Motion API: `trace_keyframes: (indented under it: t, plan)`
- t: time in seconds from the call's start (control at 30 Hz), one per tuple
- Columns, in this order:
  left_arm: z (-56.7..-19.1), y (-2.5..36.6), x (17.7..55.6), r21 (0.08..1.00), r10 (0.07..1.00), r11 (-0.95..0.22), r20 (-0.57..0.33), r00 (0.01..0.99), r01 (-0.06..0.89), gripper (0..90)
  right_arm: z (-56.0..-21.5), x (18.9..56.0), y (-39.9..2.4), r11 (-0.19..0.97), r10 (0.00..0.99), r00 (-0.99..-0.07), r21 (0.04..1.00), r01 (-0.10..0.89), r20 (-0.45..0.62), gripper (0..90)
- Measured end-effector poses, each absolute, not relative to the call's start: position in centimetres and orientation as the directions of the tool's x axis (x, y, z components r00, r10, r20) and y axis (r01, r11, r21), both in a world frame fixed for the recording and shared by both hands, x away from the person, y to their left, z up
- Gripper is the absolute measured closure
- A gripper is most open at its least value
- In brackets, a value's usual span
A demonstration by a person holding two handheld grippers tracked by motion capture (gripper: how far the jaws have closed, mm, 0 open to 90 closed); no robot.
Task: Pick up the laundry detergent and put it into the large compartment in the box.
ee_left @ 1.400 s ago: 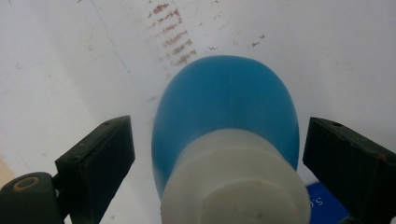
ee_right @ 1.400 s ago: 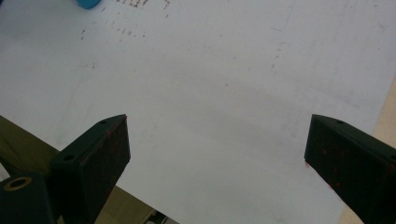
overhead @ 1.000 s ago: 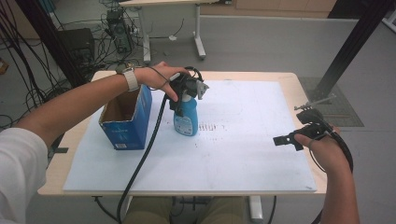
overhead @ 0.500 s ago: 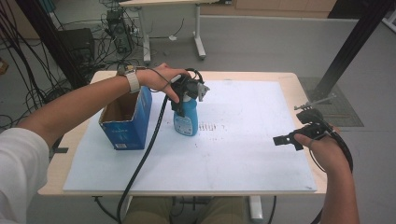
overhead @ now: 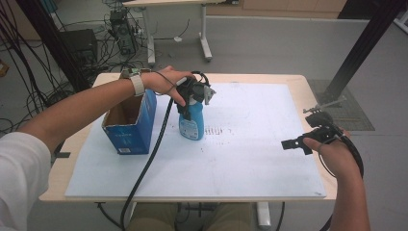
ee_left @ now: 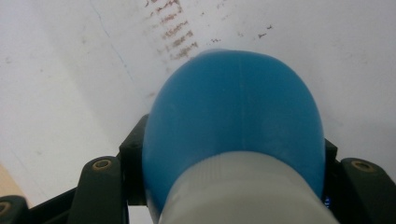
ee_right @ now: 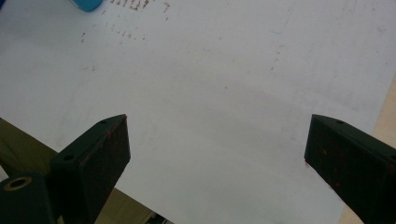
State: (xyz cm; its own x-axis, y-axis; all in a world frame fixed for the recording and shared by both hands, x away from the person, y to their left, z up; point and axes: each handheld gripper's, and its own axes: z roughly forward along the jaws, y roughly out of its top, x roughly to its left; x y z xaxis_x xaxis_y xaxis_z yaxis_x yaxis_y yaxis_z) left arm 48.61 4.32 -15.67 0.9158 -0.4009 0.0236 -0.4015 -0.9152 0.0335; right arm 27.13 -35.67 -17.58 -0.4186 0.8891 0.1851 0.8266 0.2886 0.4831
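A blue bottle (overhead: pixel 191 126) with a white neck stands upright on the white board (overhead: pixel 250 163), just right of an open blue carton. My left gripper (overhead: pixel 187 109) comes down on the bottle from above. Its jaws have just been closing, and they now press on both sides of the blue bottle (ee_left: pixel 238 107) below the white neck. My left gripper (ee_left: pixel 233 186) is shut on it. My right gripper (overhead: pixel 298 129) hovers over the board's right side, far from the bottle. In the right gripper view the right gripper (ee_right: pixel 217 140) is open with only bare board between the jaws.
The open blue carton (overhead: pixel 129 126) stands at the board's left edge, close beside the bottle. The left gripper's black cable (overhead: pixel 149 163) trails across the board to the front edge. Faint dark marks (overhead: pixel 216 131) lie right of the bottle. A corner of the bottle (ee_right: pixel 86 4) shows far off.
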Motion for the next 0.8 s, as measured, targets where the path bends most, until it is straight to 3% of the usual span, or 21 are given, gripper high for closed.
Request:
trace_keyframes:
  t: [0.8]
  plan:
    - [-15.67,4.17,48.44,0.025,-0.393,-0.919,0.021,0.919,-0.394,38.5,-17.21,26.63,-35.79,0.288,0.891,-0.418,0.489,0.823,0.178,6.7]
